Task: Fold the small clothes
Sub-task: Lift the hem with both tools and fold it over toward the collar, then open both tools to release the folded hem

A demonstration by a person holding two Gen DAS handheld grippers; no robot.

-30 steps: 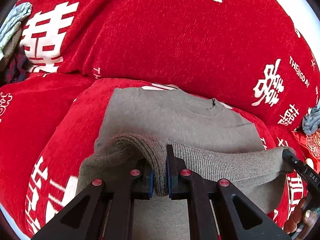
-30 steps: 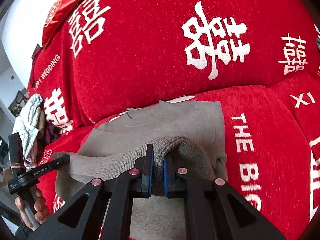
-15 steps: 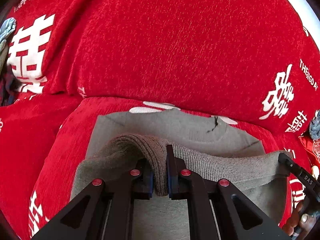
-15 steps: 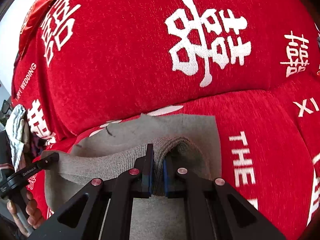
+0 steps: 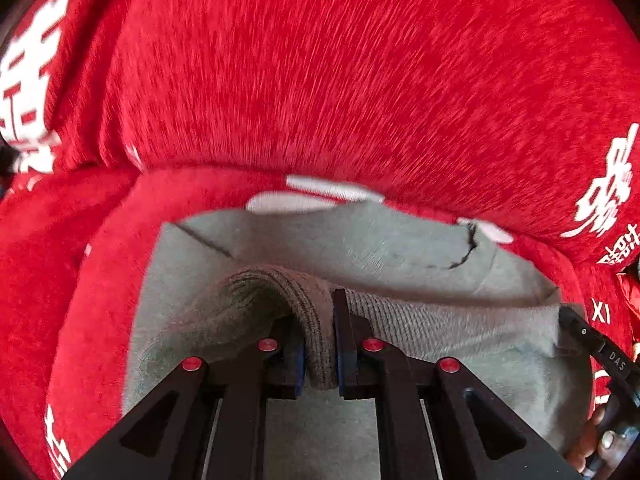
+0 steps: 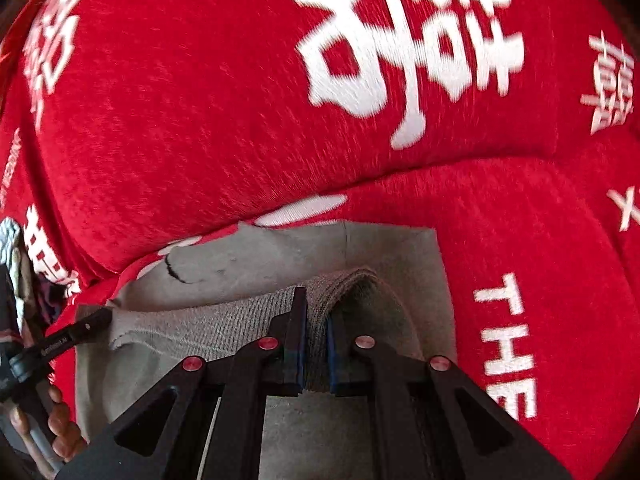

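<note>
**Both grippers pinching the grey top's ribbed hem**

So, up close the left gripper [image 5: 320,344] is clamped on the ribbed hem of the grey top [image 5: 360,240], and the right gripper [image 6: 316,344] is clamped on the same hem further along — the edge runs stretched between them. Beyond that the top lies flat on the red sofa cover [image 6: 200,120], neckline toward the backrest.
</note>
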